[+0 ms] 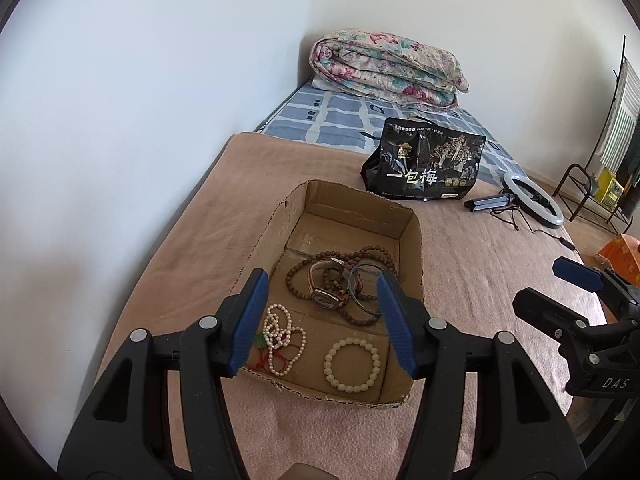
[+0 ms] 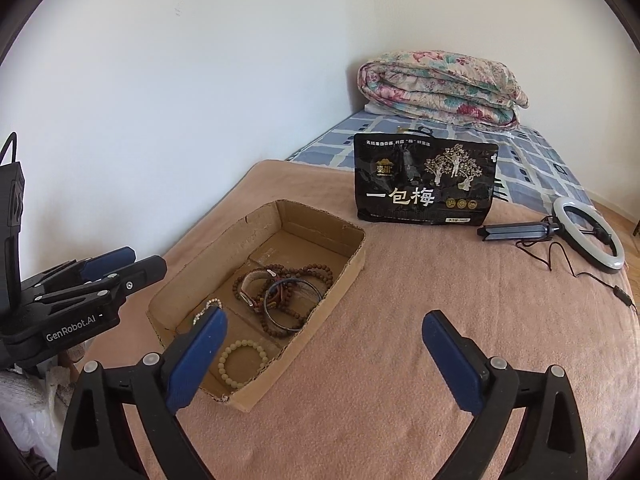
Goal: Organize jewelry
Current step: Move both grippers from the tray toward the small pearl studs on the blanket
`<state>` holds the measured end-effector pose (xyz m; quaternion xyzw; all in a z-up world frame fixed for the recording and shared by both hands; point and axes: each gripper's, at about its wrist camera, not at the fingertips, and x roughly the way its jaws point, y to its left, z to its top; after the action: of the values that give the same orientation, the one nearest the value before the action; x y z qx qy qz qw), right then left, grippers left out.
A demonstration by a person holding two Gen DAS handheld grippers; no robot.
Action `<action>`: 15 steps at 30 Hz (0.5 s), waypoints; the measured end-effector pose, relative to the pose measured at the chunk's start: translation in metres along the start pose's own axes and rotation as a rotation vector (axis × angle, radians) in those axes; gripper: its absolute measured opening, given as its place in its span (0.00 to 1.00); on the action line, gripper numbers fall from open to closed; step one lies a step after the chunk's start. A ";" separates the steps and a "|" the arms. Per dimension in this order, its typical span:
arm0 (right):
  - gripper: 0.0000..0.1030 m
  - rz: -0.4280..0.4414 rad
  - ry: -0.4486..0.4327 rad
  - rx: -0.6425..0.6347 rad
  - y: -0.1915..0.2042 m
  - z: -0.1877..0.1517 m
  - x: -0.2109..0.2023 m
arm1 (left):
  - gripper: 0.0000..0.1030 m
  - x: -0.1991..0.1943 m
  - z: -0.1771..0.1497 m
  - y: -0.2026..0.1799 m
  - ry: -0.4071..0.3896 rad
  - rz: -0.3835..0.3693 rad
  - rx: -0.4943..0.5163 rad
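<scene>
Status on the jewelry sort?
Done: pearl necklace and pale bracelet lie apart at the near end of the box. In hand: nothing; left gripper and right gripper are open. Left: tangled pile of brown beads, watch and bangle.

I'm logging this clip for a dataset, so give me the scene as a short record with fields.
surface: pink blanket on a bed
container: open cardboard box
in box: pearl necklace, pale bead bracelet, tangle of brown beads, watch, dark bangle
left gripper: open, empty, over the box
right gripper: open, empty, beside the box
behind box: black bag, ring light, folded quilt
</scene>
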<state>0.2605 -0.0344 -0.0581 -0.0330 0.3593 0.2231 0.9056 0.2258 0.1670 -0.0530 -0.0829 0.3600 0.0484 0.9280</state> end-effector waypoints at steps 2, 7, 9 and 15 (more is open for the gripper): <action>0.97 -0.006 -0.012 0.017 -0.009 -0.005 -0.012 | 0.56 -0.001 -0.003 -0.008 0.012 -0.016 0.000; 0.97 -0.006 -0.009 0.069 -0.042 -0.020 -0.039 | 0.68 -0.004 -0.011 -0.035 0.038 -0.039 0.044; 0.97 -0.023 -0.003 0.083 -0.057 -0.027 -0.049 | 0.69 -0.007 -0.014 -0.047 0.041 -0.054 0.065; 0.98 -0.096 0.003 0.094 -0.100 -0.049 -0.083 | 0.69 -0.008 -0.025 -0.076 0.082 -0.131 0.076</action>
<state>0.2189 -0.1666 -0.0490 -0.0079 0.3688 0.1622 0.9152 0.2152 0.0873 -0.0566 -0.0728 0.3930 -0.0296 0.9162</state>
